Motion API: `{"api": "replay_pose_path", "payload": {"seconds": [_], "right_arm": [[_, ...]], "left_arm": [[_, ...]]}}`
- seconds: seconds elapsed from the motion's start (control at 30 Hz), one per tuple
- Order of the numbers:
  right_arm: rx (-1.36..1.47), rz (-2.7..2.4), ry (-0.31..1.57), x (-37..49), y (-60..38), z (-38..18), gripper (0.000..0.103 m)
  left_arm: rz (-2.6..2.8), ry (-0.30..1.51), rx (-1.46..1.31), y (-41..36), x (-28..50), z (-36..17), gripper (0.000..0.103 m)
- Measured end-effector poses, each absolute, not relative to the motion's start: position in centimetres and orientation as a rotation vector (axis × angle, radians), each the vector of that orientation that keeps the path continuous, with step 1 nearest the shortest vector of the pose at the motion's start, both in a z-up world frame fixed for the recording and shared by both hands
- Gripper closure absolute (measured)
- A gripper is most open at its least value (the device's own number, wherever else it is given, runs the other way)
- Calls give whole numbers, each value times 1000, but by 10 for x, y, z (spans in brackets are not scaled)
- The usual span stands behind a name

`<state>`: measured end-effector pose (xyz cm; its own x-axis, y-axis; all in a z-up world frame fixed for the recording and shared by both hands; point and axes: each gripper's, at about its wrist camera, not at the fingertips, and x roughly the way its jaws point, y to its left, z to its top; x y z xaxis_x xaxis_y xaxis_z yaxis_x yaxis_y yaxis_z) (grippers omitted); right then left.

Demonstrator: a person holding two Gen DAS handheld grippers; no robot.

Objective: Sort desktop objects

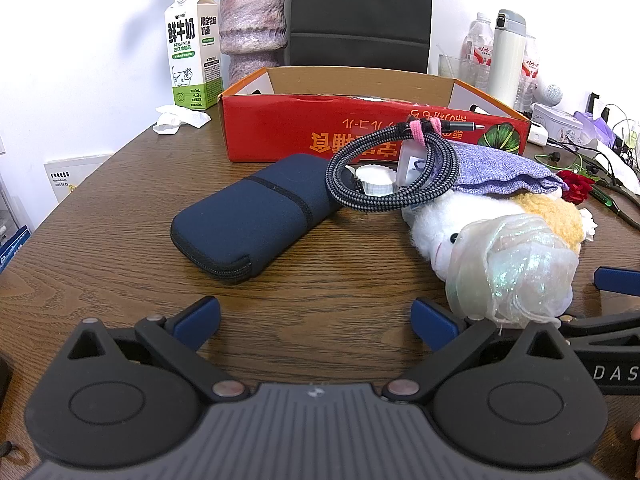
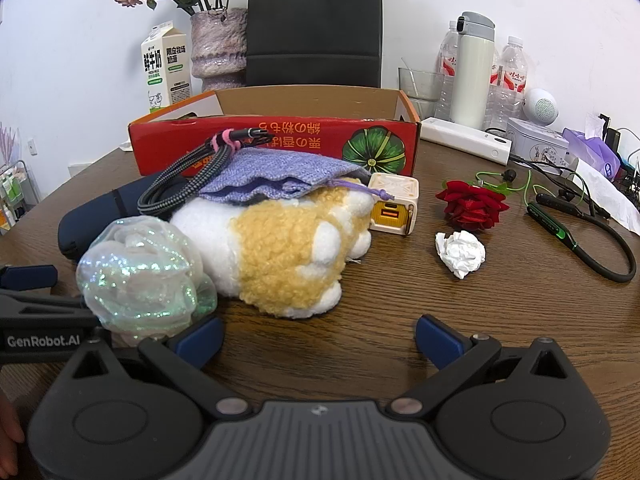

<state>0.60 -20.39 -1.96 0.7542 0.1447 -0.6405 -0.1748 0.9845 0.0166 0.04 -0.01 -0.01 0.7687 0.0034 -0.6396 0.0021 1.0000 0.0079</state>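
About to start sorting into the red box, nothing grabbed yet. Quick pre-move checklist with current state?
1. Left gripper open, empty: ok.
2. Right gripper open, empty: ok.
3. Red box open on top: ok.
4. Space in box: cannot tell, floor hidden.
5. Plush toy free to lift: not ok; purple pouch lies on it, braided cable on that.
6. Crumpled paper and red rose unobstructed: ok.
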Motion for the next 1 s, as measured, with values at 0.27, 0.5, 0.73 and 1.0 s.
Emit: {"api": "replay_pose_path", "payload": {"seconds": [0.27, 0.5, 0.73, 1.0], "right_arm": [[-46, 174, 695, 7, -204, -20, 0], [-45, 174, 695, 7, -204, -20, 0], [-45, 175, 695, 7, -204, -20, 0], [-43, 163, 696, 6, -205, -20, 0]], "left_arm": [[0, 694, 8, 0, 0, 0, 0], [0, 694, 8, 0, 0, 0, 0], [1, 694, 8, 0, 0, 0, 0], [1, 695, 9, 0, 0, 0, 0]]}}
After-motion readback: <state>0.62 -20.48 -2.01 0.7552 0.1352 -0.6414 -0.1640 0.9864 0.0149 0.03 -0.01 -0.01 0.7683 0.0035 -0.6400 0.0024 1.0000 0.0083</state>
